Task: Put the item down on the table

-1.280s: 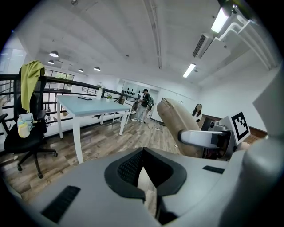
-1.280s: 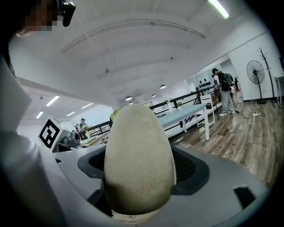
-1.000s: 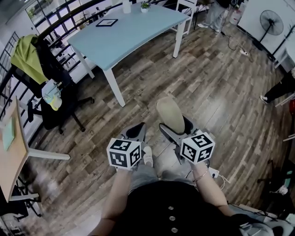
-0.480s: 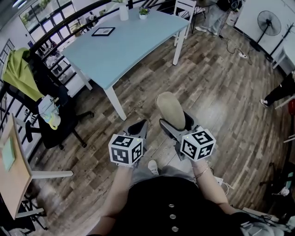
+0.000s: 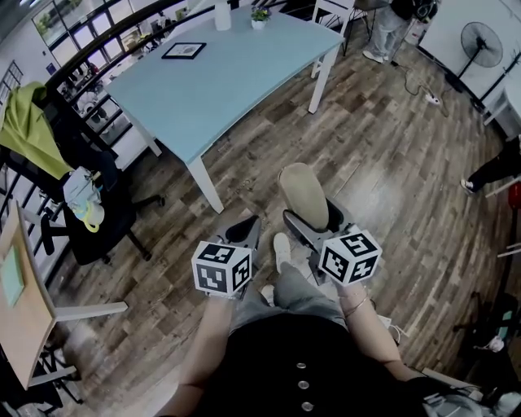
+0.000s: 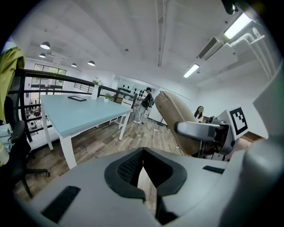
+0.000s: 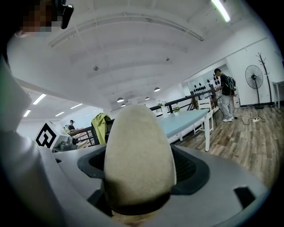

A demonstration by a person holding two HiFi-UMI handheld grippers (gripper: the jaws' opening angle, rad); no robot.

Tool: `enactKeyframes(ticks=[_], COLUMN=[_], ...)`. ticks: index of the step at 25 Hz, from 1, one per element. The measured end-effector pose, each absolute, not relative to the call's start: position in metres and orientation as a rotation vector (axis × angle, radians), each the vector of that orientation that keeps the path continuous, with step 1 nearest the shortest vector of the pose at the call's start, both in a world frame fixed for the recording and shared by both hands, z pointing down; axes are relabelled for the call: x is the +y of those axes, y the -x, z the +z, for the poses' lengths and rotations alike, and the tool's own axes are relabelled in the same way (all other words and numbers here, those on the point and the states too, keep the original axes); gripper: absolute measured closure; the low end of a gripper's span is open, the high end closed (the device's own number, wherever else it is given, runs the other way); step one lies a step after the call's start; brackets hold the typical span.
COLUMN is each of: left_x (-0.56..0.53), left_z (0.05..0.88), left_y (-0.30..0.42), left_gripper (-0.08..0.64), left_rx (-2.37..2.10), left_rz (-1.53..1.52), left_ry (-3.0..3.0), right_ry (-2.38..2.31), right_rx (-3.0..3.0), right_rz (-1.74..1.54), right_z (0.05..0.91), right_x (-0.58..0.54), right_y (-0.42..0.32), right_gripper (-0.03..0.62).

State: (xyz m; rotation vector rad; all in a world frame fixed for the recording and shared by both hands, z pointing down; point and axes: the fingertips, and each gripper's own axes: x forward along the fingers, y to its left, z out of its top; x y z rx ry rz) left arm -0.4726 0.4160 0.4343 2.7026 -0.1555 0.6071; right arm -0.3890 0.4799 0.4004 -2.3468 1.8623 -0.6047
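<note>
right tongs (image 5: pixel 308 214): clamped on the beige oval item (image 5: pixel 301 192), one jaw on each side of its lower end
item: pretty much egg-shaped and matte. It sticks out past the jaw tips with the rounded end pointing away from the person, and the right gripper view shows a dark band at its base
where the item is: up in the air over the wood floor (image 5: pixel 391 163), not on anything, and well apart from the tabletop
left tongs (image 5: pixel 251 221): jaws together at the tips with nothing between them. The left gripper view only shows a sliver of floor through the gap behind the tips
the two tongs: side by side in front of the person, both pointing forward, with the item just to the right of the left one
tabletop (image 5: pixel 228 77): light blue with white legs, up ahead and to the left
on the tabletop: a dark flat frame (image 5: pixel 184 51) and a small potted plant (image 5: pixel 259 14) toward the far end
extras: black office chair (image 5: pixel 98 208) on the left and a standing fan (image 5: pixel 480 41) at far right
</note>
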Motion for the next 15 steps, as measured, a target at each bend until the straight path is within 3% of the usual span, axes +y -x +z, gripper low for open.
enactKeyframes(ticks=[15], left_x=[0.35], left_z=[0.438], left_y=[0.399], left_gripper=[0.543], left_rx=[-0.234], left_rz=[0.631], left_ry=[-2.699], right_ry=[2.264], right_rx=[1.932], right_rz=[-0.629], right_z=[0.407], right_x=[0.407], right_y=[0.312], right_gripper=[0.189])
